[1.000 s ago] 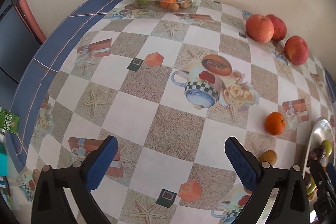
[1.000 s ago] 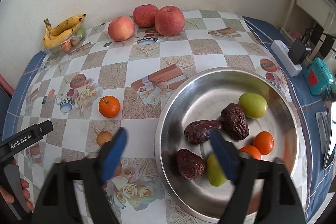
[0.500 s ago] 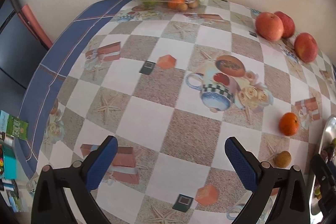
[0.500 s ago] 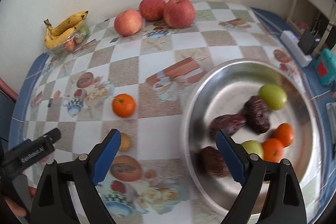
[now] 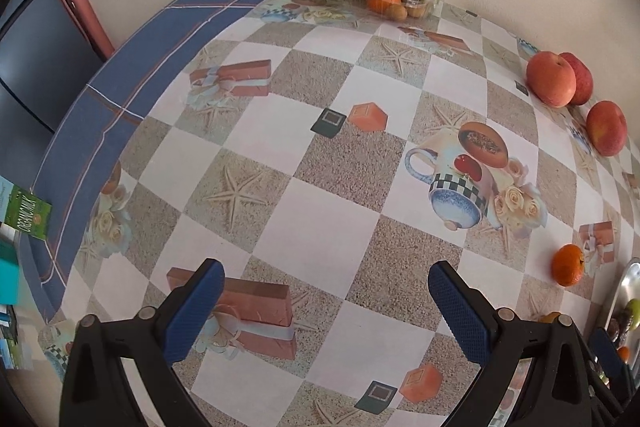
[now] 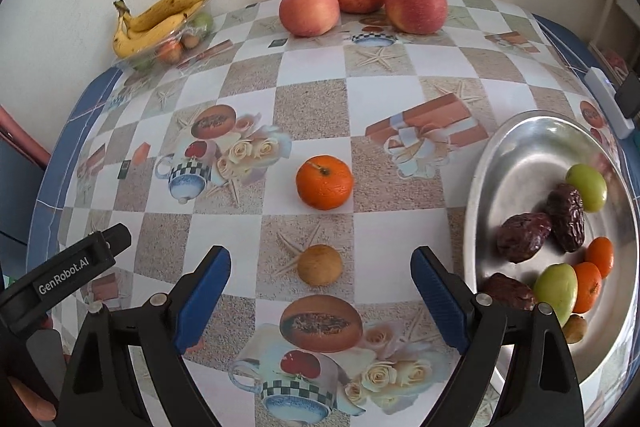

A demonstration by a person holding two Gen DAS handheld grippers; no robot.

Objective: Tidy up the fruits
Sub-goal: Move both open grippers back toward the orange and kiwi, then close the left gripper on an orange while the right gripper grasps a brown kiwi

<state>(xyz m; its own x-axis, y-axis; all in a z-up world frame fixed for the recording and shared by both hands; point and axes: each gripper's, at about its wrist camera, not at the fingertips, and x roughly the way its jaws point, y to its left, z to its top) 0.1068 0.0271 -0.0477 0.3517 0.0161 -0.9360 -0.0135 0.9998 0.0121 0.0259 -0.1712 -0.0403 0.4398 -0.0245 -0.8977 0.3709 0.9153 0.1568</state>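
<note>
Steel dish [image 6: 520,143] cut off at right; both tongs [image 5: 320,303] [image 6: 320,291] gape wide, holding nothing

We carry black plastic right gripper [image 6: 320,279] and left gripper [image 5: 322,291], blue textured pads [image 6: 438,297], silver screws, white "GenRobot.AI" lettering.

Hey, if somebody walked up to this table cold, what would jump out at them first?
Probably the three red apples in a row at the far edge by the wall, and the bananas lying on a clear tray in the far left corner. Nearer, a lone mandarin sits mid-table, beside a steel dish of dates and small fruit on the right.
</note>
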